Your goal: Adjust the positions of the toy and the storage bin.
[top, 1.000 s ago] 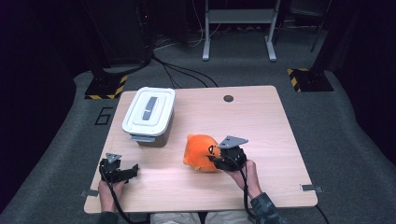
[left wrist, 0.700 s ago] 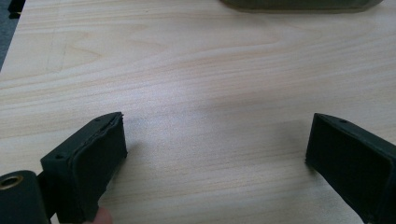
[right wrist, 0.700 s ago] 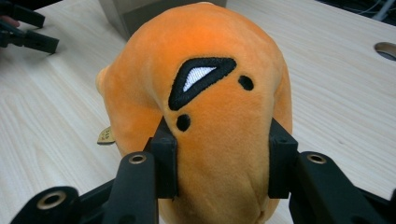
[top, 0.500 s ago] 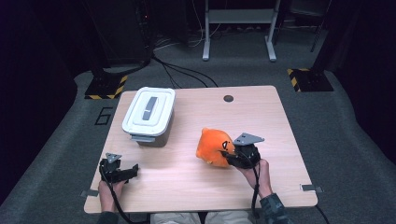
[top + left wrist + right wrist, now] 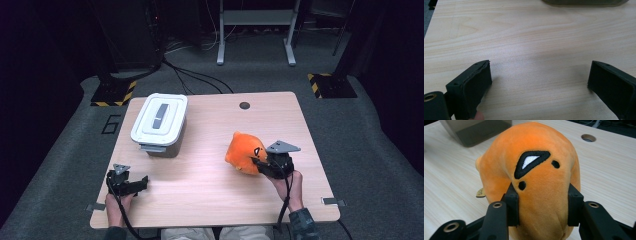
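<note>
both grippers are black. the left gripper [image 5: 134, 184] carries a small grey three-cornered plate on top, and a black cable trails from it toward the near table edge. the right gripper [image 5: 261, 165] bears a larger grey three-cornered plate, with a black cable running back along the hand. a dark patterned sleeve shows at the right wrist. up close, the jaws are matte black blocks with flat rubbery pads, and brass-coloured round inserts sit in the black arms behind them.
</note>
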Tool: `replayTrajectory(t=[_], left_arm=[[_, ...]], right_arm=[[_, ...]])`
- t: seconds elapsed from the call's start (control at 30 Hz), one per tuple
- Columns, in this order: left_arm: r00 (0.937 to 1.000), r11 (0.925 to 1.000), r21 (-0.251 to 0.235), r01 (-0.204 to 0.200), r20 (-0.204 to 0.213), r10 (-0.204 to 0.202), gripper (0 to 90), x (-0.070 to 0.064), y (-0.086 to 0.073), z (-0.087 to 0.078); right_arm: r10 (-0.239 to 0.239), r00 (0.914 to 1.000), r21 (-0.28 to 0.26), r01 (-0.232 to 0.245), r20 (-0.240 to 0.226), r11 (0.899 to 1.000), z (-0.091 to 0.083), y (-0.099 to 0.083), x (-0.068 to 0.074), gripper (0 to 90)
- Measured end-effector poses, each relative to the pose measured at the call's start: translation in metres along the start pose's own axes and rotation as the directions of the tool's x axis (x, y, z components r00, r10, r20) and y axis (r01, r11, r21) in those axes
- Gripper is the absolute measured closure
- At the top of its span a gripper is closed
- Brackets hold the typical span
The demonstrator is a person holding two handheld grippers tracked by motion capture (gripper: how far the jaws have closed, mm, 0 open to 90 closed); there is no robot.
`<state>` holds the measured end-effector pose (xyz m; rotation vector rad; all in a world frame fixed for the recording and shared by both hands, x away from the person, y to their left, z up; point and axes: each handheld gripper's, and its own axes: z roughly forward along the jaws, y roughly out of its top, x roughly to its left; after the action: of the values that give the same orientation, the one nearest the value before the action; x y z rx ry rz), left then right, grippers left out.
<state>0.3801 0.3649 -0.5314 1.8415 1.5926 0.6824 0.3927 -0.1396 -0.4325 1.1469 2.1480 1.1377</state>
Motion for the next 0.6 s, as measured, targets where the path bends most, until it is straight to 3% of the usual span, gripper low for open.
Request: replayTrajectory(t=[0.33,0.6], left_arm=[[1.0,1.0,0.0,0.0,0.0,0.0,4.7,0.0,0.0,0.0],[1.0,1.0,0.0,0.0,0.0,0.0,4.7,0.0,0.0,0.0]], right_arm=[[0.057,0.9944,-0.009,-0.056,0.09,0.998,-0.015,-0.009,-0.029,56.8],[0.109,0.9819,-0.014,-0.108,0.155,0.994,-0.021,-0.015,-0.052,56.8]])
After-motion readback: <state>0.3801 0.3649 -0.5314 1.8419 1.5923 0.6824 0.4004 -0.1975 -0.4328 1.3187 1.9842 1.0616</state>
